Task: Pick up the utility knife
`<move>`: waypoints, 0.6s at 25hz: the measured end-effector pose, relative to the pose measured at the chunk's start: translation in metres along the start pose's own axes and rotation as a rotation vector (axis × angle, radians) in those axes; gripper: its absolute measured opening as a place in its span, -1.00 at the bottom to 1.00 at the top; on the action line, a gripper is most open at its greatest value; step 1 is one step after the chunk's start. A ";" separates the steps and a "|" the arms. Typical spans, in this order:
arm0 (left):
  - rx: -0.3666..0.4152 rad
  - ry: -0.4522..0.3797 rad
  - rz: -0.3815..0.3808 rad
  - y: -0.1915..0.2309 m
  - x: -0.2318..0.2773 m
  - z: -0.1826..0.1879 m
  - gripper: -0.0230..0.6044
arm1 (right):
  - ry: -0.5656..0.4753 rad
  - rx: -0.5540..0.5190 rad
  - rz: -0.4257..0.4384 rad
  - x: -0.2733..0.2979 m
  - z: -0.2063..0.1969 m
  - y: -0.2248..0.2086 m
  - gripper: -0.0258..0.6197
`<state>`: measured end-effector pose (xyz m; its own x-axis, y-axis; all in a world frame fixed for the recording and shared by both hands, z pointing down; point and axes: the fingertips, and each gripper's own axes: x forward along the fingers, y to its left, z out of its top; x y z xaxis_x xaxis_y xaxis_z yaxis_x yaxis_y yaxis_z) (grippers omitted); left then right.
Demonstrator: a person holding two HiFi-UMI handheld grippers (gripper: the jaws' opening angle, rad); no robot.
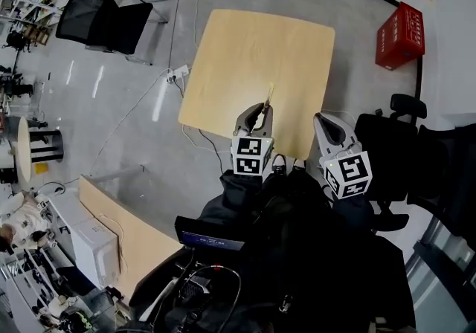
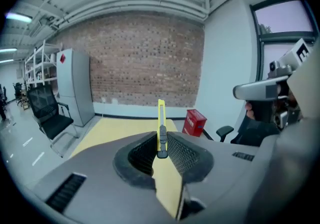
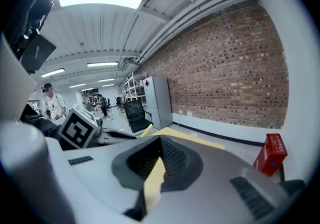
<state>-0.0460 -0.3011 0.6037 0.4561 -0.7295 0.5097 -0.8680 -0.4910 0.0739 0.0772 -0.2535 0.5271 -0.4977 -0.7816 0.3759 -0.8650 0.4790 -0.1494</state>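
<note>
The utility knife (image 1: 268,95) is slim and yellow with a dark slider. It sticks out forward from my left gripper (image 1: 262,110), which is shut on it above the near edge of the light wooden table (image 1: 253,49). In the left gripper view the utility knife (image 2: 161,123) stands upright between the ribbed pads, clamped at its lower end by the left gripper (image 2: 162,153). My right gripper (image 1: 321,122) hovers to the right, over the table's near right corner. Seen in its own view, the right gripper (image 3: 160,155) is shut with nothing held. The knife's yellow tip (image 3: 146,129) shows at its left.
A red crate (image 1: 400,36) stands on the floor beyond the table's right side. A black office chair (image 1: 104,21) is at the far left, another black chair (image 1: 394,138) close on the right. A power strip (image 1: 178,73) with cable lies by the table's left edge. A second desk (image 1: 126,235) sits at the lower left.
</note>
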 end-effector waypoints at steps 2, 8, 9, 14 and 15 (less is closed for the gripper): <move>0.022 -0.076 0.021 0.002 -0.020 0.031 -0.71 | -0.052 -0.013 0.005 -0.002 0.019 0.005 -0.91; 0.059 -0.237 0.061 0.002 -0.069 0.092 -0.71 | -0.160 -0.062 0.005 -0.012 0.063 0.020 -0.91; 0.066 -0.251 0.060 0.002 -0.073 0.098 -0.71 | -0.176 -0.068 0.003 -0.012 0.070 0.021 -0.91; 0.104 -0.305 0.065 0.003 -0.090 0.123 -0.71 | -0.242 -0.081 0.015 -0.017 0.098 0.030 -0.91; 0.104 -0.320 0.067 0.003 -0.094 0.129 -0.71 | -0.251 -0.090 0.015 -0.018 0.103 0.033 -0.91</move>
<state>-0.0662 -0.2957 0.4461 0.4513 -0.8663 0.2143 -0.8811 -0.4706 -0.0469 0.0516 -0.2649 0.4212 -0.5203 -0.8434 0.1338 -0.8539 0.5161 -0.0674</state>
